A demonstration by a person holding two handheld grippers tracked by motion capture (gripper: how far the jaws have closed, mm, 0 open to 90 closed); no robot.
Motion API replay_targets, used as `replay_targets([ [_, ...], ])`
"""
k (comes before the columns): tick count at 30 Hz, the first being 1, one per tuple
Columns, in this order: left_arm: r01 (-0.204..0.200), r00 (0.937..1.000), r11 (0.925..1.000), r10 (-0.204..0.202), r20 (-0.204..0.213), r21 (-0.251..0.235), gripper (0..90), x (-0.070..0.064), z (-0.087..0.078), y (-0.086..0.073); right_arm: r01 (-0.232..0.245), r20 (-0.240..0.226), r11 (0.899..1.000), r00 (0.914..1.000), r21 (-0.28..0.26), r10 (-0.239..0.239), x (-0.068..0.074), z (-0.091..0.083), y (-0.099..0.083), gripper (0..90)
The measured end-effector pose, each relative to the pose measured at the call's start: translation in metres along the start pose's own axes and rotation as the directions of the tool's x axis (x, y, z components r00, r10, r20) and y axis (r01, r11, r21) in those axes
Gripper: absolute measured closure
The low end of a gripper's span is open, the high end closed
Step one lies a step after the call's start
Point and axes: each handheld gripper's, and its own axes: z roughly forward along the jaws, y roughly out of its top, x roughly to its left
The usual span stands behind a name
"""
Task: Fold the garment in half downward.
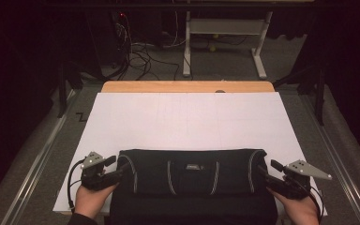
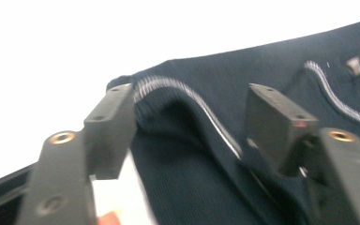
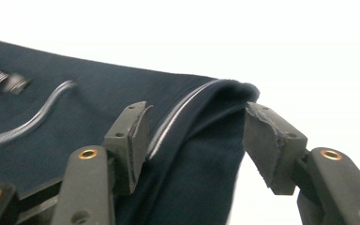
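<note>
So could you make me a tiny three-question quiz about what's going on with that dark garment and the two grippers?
1. True or false: the dark garment lies at the near edge of the white sheet.
2. Where is the left gripper? A) at the garment's left end B) on the wooden strip C) over the bare sheet
3. Fill in: the right gripper has its jaws ____ around a fold of the garment.

Key: 1 true. 2 A. 3 open; in the right gripper view both pads stand apart with the fold between them, not yet pinched.
</note>
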Motion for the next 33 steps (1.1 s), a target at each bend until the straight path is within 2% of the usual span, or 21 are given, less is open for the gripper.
replay_targets([
  [1, 0.000, 1.0000, 1.0000, 0.000, -0.006, 0.001, 25.4, 0.002, 0.002, 0.003, 0.000, 0.000, 1.000, 1.0000, 0.000, 0.000, 0.000, 0.000, 0.000, 41.5],
  [2, 0.034, 0.9994, 0.9994, -0.034, 0.003, -0.009, 23.8, 0.008, 0.006, 0.008, -0.009, 0.020, 1.000, 0.9998, -0.005, 0.009, -0.004, 0.005, 0.004, 40.4],
  [5, 0.037, 0.9993, 0.9993, -0.037, -0.008, 0.001, 23.8, 0.012, 0.013, 0.014, -0.010, 0.040, 1.000, 0.9992, -0.001, 0.010, -0.008, 0.013, 0.011, 38.9],
  [7, 0.050, 0.9985, 0.9985, -0.050, -0.024, 0.020, 23.8, 0.016, 0.022, 0.019, -0.003, 0.063, 1.000, 0.9980, 0.015, 0.002, -0.011, 0.026, 0.017, 36.5],
  [8, 0.079, 0.9965, 0.9963, -0.078, -0.032, 0.035, 23.8, 0.021, 0.030, 0.023, -0.016, 0.074, 0.999, 0.9972, 0.042, 0.012, -0.016, 0.039, 0.022, 35.0],
  [10, 0.091, 0.9953, 0.9949, -0.089, -0.038, 0.045, 23.9, 0.024, 0.034, 0.024, -0.022, 0.080, 0.998, 0.9967, 0.050, 0.018, -0.017, 0.045, 0.023, 34.9],
  [11, 0.099, 0.9941, 0.9930, -0.096, -0.051, 0.064, 24.0, 0.026, 0.039, 0.026, -0.038, 0.103, 0.996, 0.9942, 0.076, 0.030, -0.022, 0.058, 0.026, 34.9],
  [12, 0.105, 0.9935, 0.9916, -0.101, -0.052, 0.076, 24.0, 0.027, 0.042, 0.027, -0.038, 0.103, 0.996, 0.9942, 0.076, 0.030, -0.022, 0.058, 0.026, 34.9],
  [13, 0.107, 0.9932, 0.9903, -0.103, -0.056, 0.089, 25.7, 0.028, 0.045, 0.027, -0.062, 0.124, 0.992, 0.9911, 0.112, 0.048, -0.025, 0.067, 0.026, 35.0],
  [14, 0.111, 0.9926, 0.9881, -0.105, -0.061, 0.106, 25.7, 0.028, 0.048, 0.026, -0.062, 0.124, 0.992, 0.9911, 0.112, 0.048, -0.025, 0.067, 0.026, 35.0],
  [16, 0.087, 0.9946, 0.9839, -0.076, -0.071, 0.156, 26.0, 0.025, 0.052, 0.025, -0.071, 0.138, 0.985, 0.9892, 0.159, 0.049, -0.026, 0.074, 0.024, 36.6],
  [17, 0.059, 0.9962, 0.9810, -0.046, -0.074, 0.185, 29.0, 0.023, 0.054, 0.023, -0.071, 0.132, 0.980, 0.9901, 0.184, 0.046, -0.025, 0.076, 0.023, 37.0],
  [18, 0.012, 0.9953, 0.9808, 0.007, -0.097, 0.195, 31.6, 0.017, 0.054, 0.021, -0.079, 0.111, 0.977, 0.9921, 0.196, 0.058, -0.022, 0.073, 0.021, 40.1],
  [19, -0.012, 0.9934, 0.9793, 0.035, -0.109, 0.202, 33.0, 0.014, 0.054, 0.020, -0.073, 0.096, 0.976, 0.9939, 0.204, 0.055, -0.021, 0.071, 0.020, 42.3],
  [21, -0.002, 0.9949, 0.9799, 0.022, -0.099, 0.199, 38.2, 0.012, 0.053, 0.019, -0.072, 0.065, 0.977, 0.9960, 0.201, 0.060, -0.019, 0.068, 0.017, 45.5],
  [26, 0.005, 0.9968, 0.9818, 0.010, -0.079, 0.190, 48.6, 0.010, 0.053, 0.017, -0.084, 0.048, 0.978, 0.9960, 0.193, 0.076, -0.021, 0.066, 0.014, 51.0],
  [27, 0.003, 0.9971, 0.9825, 0.011, -0.075, 0.186, 50.2, 0.009, 0.053, 0.017, -0.083, 0.047, 0.978, 0.9960, 0.192, 0.076, -0.021, 0.066, 0.014, 54.5],
  [28, 0.004, 0.9981, 0.9838, 0.007, -0.061, 0.179, 55.2, 0.009, 0.053, 0.016, -0.081, 0.010, 0.978, 0.9967, 0.190, 0.081, -0.020, 0.066, 0.014, 65.2],
  [33, 0.008, 0.9994, 0.9856, -0.002, -0.035, 0.169, 63.4, 0.009, 0.053, 0.015, -0.081, -0.022, 0.978, 0.9960, 0.191, 0.087, -0.020, 0.066, 0.013, 72.6],
])
